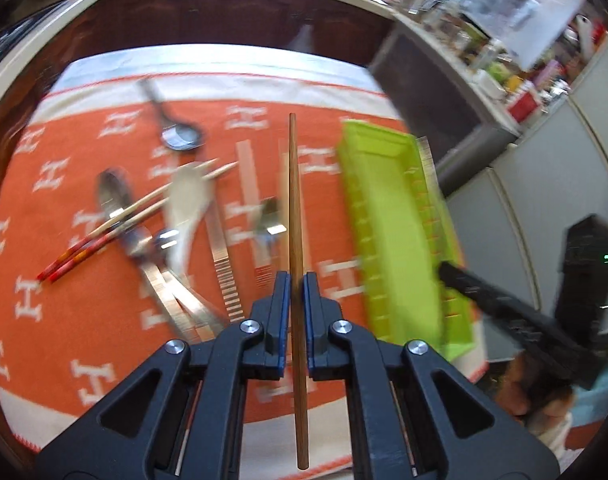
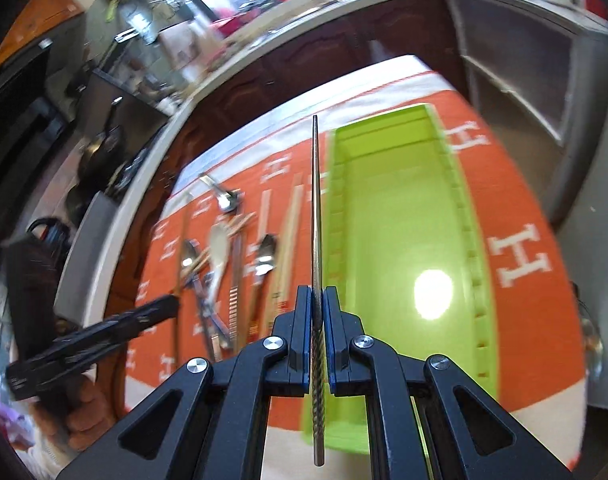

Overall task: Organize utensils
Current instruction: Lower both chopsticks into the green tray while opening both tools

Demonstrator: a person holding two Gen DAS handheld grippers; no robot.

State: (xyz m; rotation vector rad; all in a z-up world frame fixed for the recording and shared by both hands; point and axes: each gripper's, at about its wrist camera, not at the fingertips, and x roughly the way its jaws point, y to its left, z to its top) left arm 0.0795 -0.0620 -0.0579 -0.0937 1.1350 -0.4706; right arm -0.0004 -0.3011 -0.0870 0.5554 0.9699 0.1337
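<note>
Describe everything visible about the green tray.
The green tray is a long, narrow, open-topped bin of glossy lime-green plastic, with small ribs along both long walls. It looks empty inside, with a bright light reflection on its floor. It lies flat on the orange cloth patterned with white H letters, to the right of the scattered utensils. Nothing is seen touching it except the cloth beneath.
</note>
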